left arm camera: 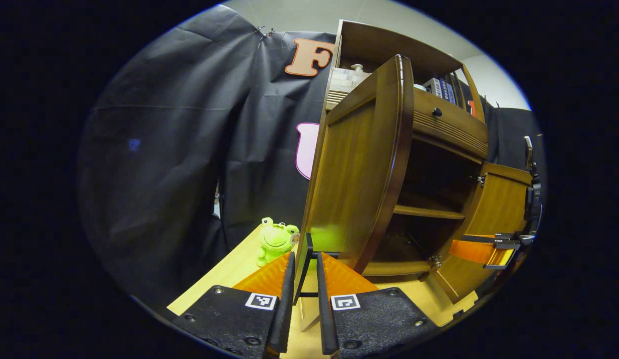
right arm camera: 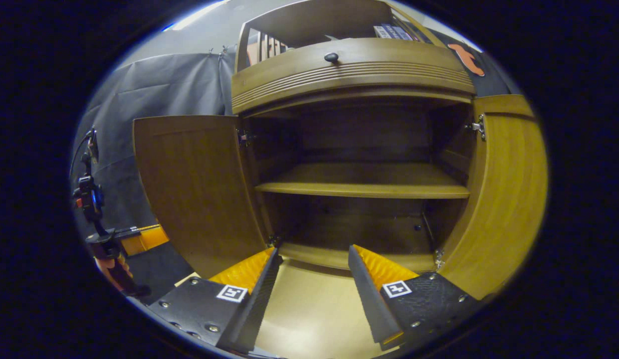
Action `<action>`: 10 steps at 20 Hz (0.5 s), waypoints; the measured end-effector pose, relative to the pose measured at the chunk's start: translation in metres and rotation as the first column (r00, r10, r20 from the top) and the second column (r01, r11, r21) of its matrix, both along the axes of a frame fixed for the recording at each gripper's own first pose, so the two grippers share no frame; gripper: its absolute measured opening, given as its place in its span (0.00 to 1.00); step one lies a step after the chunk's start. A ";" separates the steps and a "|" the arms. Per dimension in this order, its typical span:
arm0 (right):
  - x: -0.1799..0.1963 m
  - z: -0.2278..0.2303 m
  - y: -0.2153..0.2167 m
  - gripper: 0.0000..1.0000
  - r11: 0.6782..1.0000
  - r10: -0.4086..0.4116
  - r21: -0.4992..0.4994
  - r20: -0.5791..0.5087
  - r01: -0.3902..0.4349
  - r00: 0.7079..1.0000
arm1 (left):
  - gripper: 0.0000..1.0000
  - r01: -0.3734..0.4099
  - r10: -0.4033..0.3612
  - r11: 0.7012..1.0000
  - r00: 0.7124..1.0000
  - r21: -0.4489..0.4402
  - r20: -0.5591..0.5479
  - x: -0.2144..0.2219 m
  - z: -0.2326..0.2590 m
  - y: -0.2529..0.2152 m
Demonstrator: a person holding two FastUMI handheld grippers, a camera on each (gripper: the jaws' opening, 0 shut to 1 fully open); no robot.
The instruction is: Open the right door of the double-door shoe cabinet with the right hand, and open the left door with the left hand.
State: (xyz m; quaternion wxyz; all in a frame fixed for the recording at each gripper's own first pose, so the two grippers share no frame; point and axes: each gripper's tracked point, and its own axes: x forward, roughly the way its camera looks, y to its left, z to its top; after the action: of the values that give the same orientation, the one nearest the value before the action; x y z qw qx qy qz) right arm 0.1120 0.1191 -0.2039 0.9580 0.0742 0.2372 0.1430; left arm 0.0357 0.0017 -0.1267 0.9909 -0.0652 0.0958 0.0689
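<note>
Doors stood open; left gripper (left arm camera: 305, 279) pinched the left door (left arm camera: 359, 169) edge, right gripper (right arm camera: 311, 279) gaped empty. Overswinging could strain the hinge (right arm camera: 476, 127).

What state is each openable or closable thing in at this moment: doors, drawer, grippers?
Left door: swung wide open.
Right door: swung open.
Drawer: pushed in, shut.
Cabinet shelf: bare.
Left gripper: fingers nearly together around the left door's lower edge; contact unclear.
Right gripper: open, holding nothing, in front of the cabinet opening.
Frog plush: sitting upright on the table beside the cabinet.
</note>
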 end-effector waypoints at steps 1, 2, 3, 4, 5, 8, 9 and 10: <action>-0.001 0.000 0.000 0.76 1.000 -0.001 -0.002 0.002 0.001 1.000 | 0.26 -0.002 0.002 1.000 1.000 0.008 0.001 0.000 0.001 0.001; -0.001 0.000 -0.001 0.83 1.000 -0.002 -0.002 0.002 0.002 1.000 | 0.26 -0.004 0.004 1.000 1.000 0.015 0.001 0.001 0.002 0.003; -0.001 0.000 -0.002 0.81 1.000 -0.005 -0.002 0.002 0.005 1.000 | 0.26 -0.005 0.005 1.000 1.000 0.020 0.000 0.000 0.003 0.004; -0.001 -0.001 -0.003 0.86 1.000 -0.007 -0.002 0.000 0.007 1.000 | 0.26 -0.009 0.009 1.000 1.000 0.023 0.001 0.000 0.002 0.007; -0.001 -0.001 -0.005 0.91 1.000 -0.012 -0.002 -0.001 0.012 1.000 | 0.26 -0.016 0.016 1.000 1.000 0.023 0.001 -0.001 0.002 0.009; -0.001 -0.002 -0.007 0.76 1.000 -0.018 -0.007 -0.004 0.018 1.000 | 0.26 -0.051 0.051 0.998 0.999 0.025 0.001 -0.005 0.003 0.021; 0.000 -0.003 -0.008 0.83 1.000 -0.017 -0.008 -0.005 0.017 1.000 | 0.26 -0.065 0.065 0.997 0.998 0.028 0.002 -0.007 0.005 0.026; 0.001 -0.003 -0.008 0.83 1.000 -0.015 -0.008 -0.005 0.015 1.000 | 0.25 -0.079 0.079 0.996 0.997 0.030 0.002 -0.010 0.007 0.033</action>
State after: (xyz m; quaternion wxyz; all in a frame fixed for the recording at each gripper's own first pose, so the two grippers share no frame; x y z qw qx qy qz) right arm 0.1129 0.1116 -0.2067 0.9587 0.0726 0.2398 0.1345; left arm 0.0260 0.0342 -0.1197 0.9883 -0.0538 0.0918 0.1093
